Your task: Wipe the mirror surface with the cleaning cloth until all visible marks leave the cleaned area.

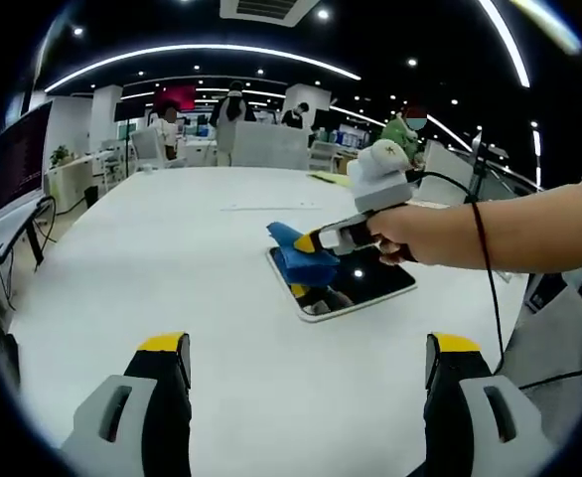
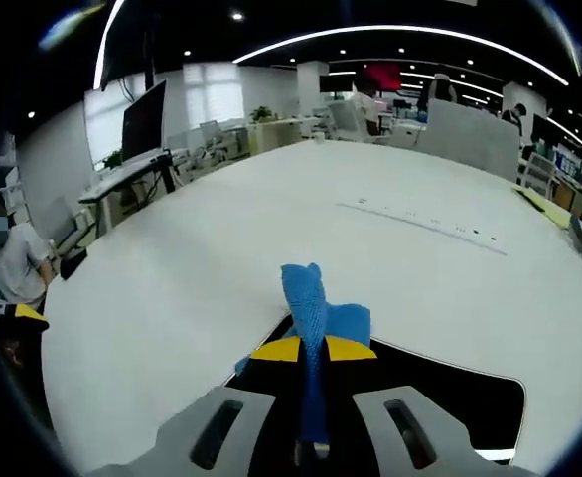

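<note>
A dark rectangular mirror [image 1: 363, 285] lies flat on the white table [image 1: 152, 248]. A blue cleaning cloth [image 1: 299, 256] rests on its far left end. My right gripper [image 1: 311, 241], held by a person's hand, is shut on the cloth and reaches in from the right. In the right gripper view the blue cloth [image 2: 316, 313] is pinched between the yellow-tipped jaws of my right gripper [image 2: 312, 349], with the mirror [image 2: 460, 407] below it. My left gripper [image 1: 306, 348] stands open near the table's front, a little short of the mirror, with nothing between its jaws.
The white table [image 2: 172, 258] stretches far in all directions. A seam with small marks [image 2: 420, 224] crosses it behind the mirror. Desks, monitors [image 2: 144, 121] and people stand at the room's back. A cable [image 1: 485, 258] hangs from the right gripper.
</note>
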